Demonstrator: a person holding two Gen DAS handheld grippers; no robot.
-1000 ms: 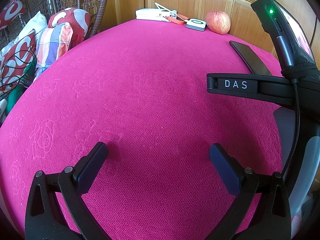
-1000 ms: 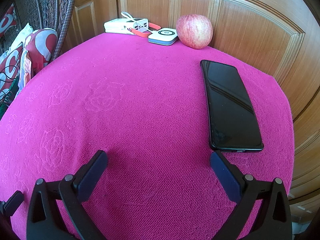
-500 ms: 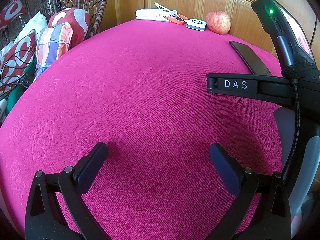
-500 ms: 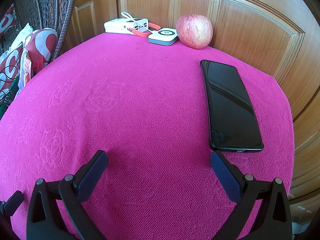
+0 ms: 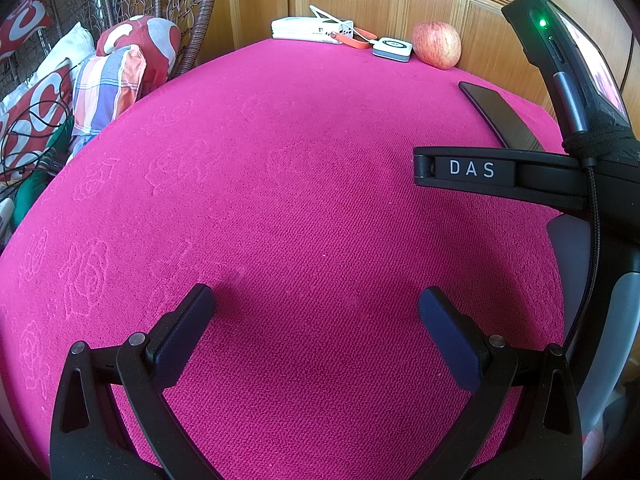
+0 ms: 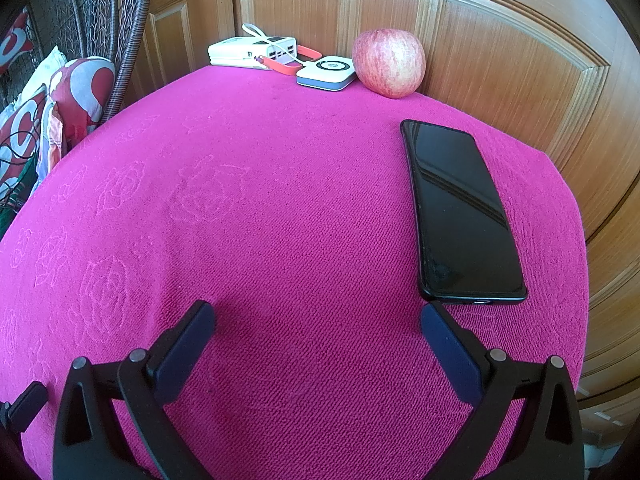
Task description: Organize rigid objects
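Note:
A black phone (image 6: 460, 212) lies flat on the magenta cloth (image 6: 280, 220), at the right side; it also shows in the left wrist view (image 5: 500, 114). A red apple (image 6: 389, 62), a small white and blue box (image 6: 326, 72) and a white power bank (image 6: 252, 51) with an orange strap sit at the far edge. They show in the left wrist view too: apple (image 5: 437, 44), box (image 5: 393, 48), power bank (image 5: 312, 28). My right gripper (image 6: 316, 320) is open and empty, its right fingertip just short of the phone's near end. My left gripper (image 5: 316, 308) is open and empty over bare cloth.
The right gripper's body with its screen (image 5: 568, 128) stands at the right of the left wrist view. A wooden panelled wall (image 6: 500, 60) runs behind the table. Patterned cushions (image 5: 116, 76) and a wicker chair (image 5: 192, 12) stand at the left.

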